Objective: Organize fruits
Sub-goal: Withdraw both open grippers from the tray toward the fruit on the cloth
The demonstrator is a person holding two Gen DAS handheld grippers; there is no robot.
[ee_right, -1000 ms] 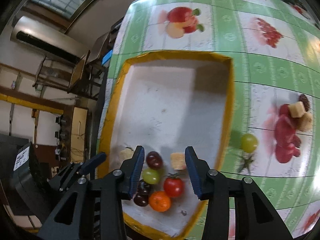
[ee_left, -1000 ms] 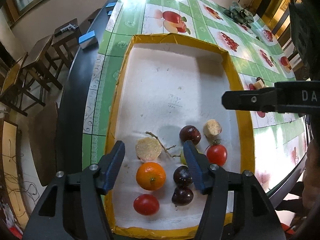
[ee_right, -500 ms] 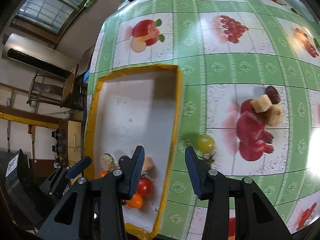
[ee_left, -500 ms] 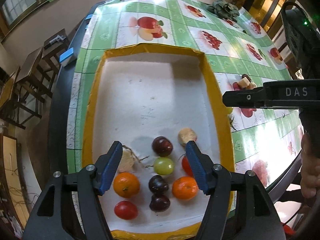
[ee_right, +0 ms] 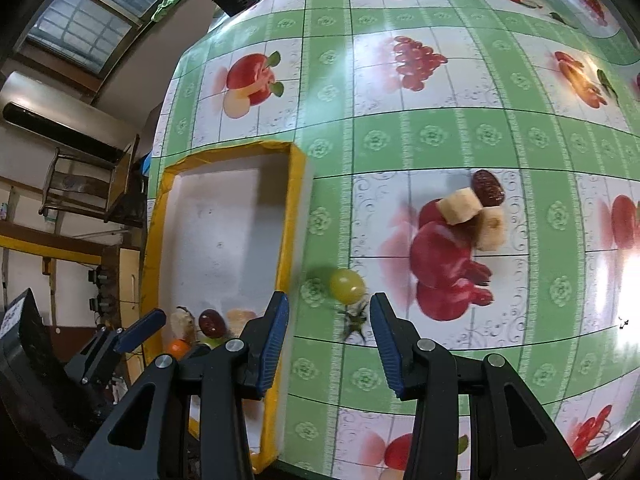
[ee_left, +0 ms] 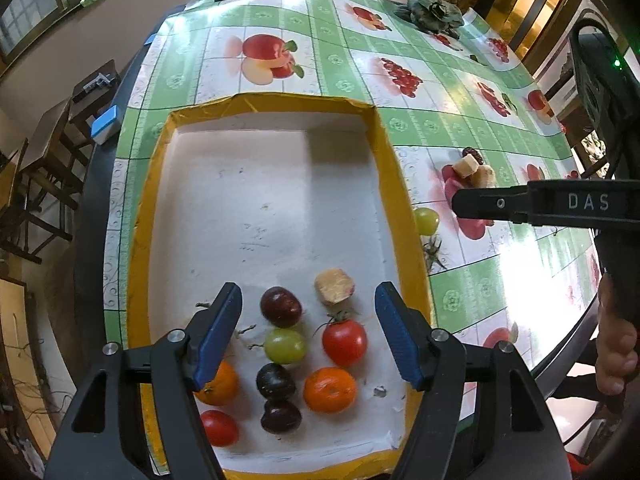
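Note:
A white tray with a yellow rim holds several fruits at its near end: a green grape, a tomato, an orange, dark plums. My left gripper is open above them, empty. A loose green grape lies on the tablecloth just right of the tray. My right gripper is open just in front of that grape, empty. A dark date and pale fruit pieces lie farther right.
The green fruit-print tablecloth covers the table. A small dry stem lies by the loose grape. A dark leafy bunch sits at the far end. Chairs stand left of the table.
My right gripper has swung right, from over the tray to the loose green grape on the cloth. My left gripper has shifted right over the fruit pile. Both stay open.

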